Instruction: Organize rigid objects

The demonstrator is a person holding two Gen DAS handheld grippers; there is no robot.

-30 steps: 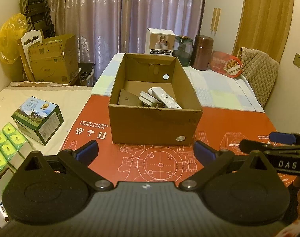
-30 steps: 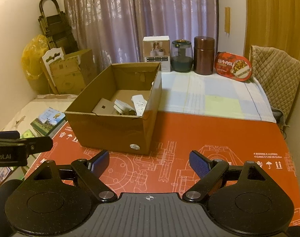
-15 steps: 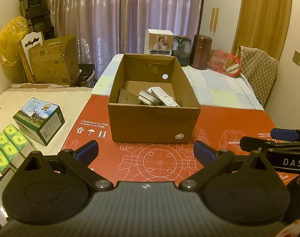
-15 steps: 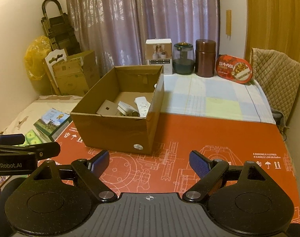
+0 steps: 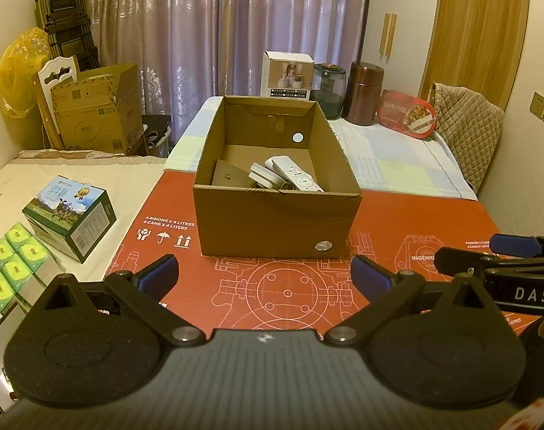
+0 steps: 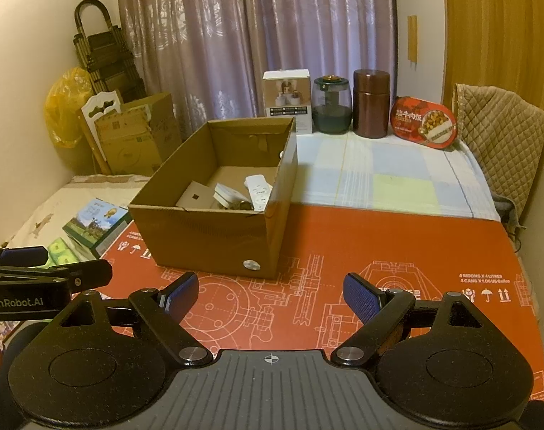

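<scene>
Nothing on the tabletop has shifted since the earlier frames; only the camera views have drifted very slightly. Going left to right in the left wrist view: a green milk carton box point(image 5: 69, 216) and packs of green tissues point(image 5: 12, 263) lie on a cream cover, then a red printed mat point(image 5: 282, 286) carries an open cardboard box point(image 5: 277, 224), and the right tongs point(image 5: 486, 256) poke in from the right edge. Both sets of tongs stand wide apart and hold nothing: the left tongs point(image 5: 264, 274) and, in their own camera, the right tongs point(image 6: 270, 295), each just short of the box.

Inside the box lie a white remote control point(image 5: 295, 175), a smaller white gadget point(image 5: 263, 177) and a tan card-like piece point(image 5: 229, 175). No loose rigid object shows on the mat, so the sorting looks finished or close to it.

The right wrist view shows more of the checked cloth point(image 6: 390, 182) behind the mat. A white product box point(image 6: 288, 102), a dark glass jar point(image 6: 331, 105), a brown canister point(image 6: 372, 102) and a red food tin point(image 6: 424, 122) stand along its far edge.
</scene>
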